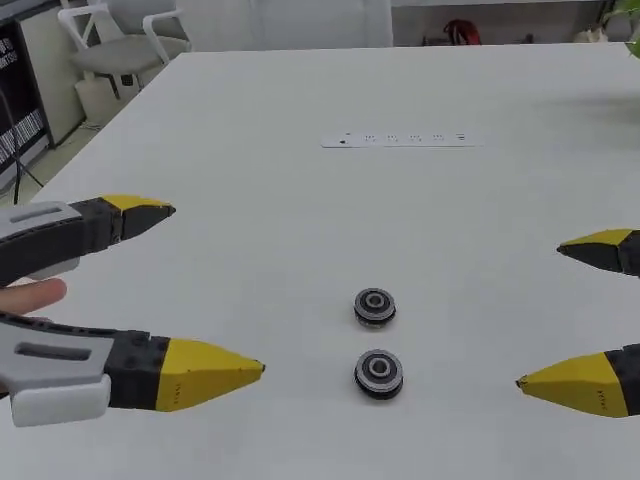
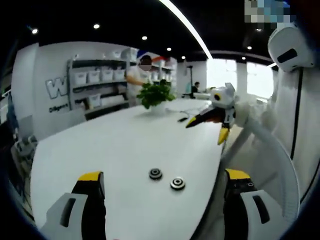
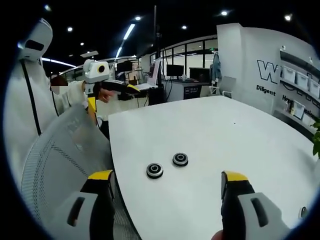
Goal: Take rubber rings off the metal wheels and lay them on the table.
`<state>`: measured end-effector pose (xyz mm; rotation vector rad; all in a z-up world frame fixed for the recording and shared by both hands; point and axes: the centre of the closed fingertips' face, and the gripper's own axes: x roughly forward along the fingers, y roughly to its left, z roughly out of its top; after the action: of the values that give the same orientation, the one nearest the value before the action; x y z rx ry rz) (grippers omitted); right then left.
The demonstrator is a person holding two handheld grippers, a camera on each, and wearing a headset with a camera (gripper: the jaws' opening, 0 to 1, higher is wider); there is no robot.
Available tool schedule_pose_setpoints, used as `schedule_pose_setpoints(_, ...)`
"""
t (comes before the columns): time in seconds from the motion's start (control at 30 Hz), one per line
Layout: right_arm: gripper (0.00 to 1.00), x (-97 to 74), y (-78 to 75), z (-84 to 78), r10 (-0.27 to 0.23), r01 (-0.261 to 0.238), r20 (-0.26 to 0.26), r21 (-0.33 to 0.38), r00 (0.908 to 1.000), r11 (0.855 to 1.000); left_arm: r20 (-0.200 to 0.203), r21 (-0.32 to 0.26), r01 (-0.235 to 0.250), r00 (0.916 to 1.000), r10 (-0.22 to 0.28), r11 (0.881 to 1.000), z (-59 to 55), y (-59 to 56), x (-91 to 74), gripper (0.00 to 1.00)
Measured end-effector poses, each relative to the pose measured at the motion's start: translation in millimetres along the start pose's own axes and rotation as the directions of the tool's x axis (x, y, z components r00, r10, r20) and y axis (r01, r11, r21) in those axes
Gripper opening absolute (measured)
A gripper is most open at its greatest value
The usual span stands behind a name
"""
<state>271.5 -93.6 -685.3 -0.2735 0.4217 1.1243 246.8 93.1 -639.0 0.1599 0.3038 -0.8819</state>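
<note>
A broad white worktop (image 1: pixel 300 200) runs down an open-plan office, with a white plastic chair (image 1: pixel 120 45) off its far left corner and a flat white power strip (image 1: pixel 402 139) lying farther up the surface. Near the person's edge lie 2 small round metal wheels, the nearer wheel (image 1: pixel 379 372) just beside the farther wheel (image 1: pixel 375 306) but not touching it. Each lies flat with its black rubber ring (image 1: pixel 358 372) on the rim.

The yellow-tipped left tongs (image 1: pixel 216 289) and right tongs (image 1: pixel 539 315) flank the pair, both spread wide and holding nothing. I'd call this the approach, since no ring is off yet. The next move probably needs 1 pair to pin a wheel while the other catches the ring's edge and peels it away.

The wall lettering (image 3: pixel 267 75) shows a large "W" from a cut-off word, with what looks like "Diligent" beneath. The strip's markings are too small to read.
</note>
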Motion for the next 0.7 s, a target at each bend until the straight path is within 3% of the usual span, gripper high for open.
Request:
schedule_pose_setpoints(0.23,0.83,5.8,4.4,12.2,0.021,-0.022,-0.015,-0.052,0.9997,0.998,0.009,0.018,0.034,0.9994,-0.034,0.999,14.8,-2.3,8.6,1.00)
schedule_pose_setpoints(0.47,0.82,14.1,4.8,36.4,0.047,-0.045,0.020,-0.098,0.9987,0.994,0.028,0.053,0.064,0.9974,-0.066,0.997,33.6,-3.0,19.8,1.00)
schedule_pose_setpoints(0.57,0.81,15.4,7.4,50.4,0.064,-0.057,0.061,-0.111,0.9961,0.992,0.033,0.078,0.077,0.9962,-0.080,0.994,41.8,-2.1,23.3,0.98)
schedule_pose_setpoints(0.7,0.81,18.7,6.1,57.6,0.072,-0.063,0.070,-0.119,0.9950,0.991,0.046,0.085,0.092,0.9943,-0.097,0.992,51.6,0.6,31.1,0.99)
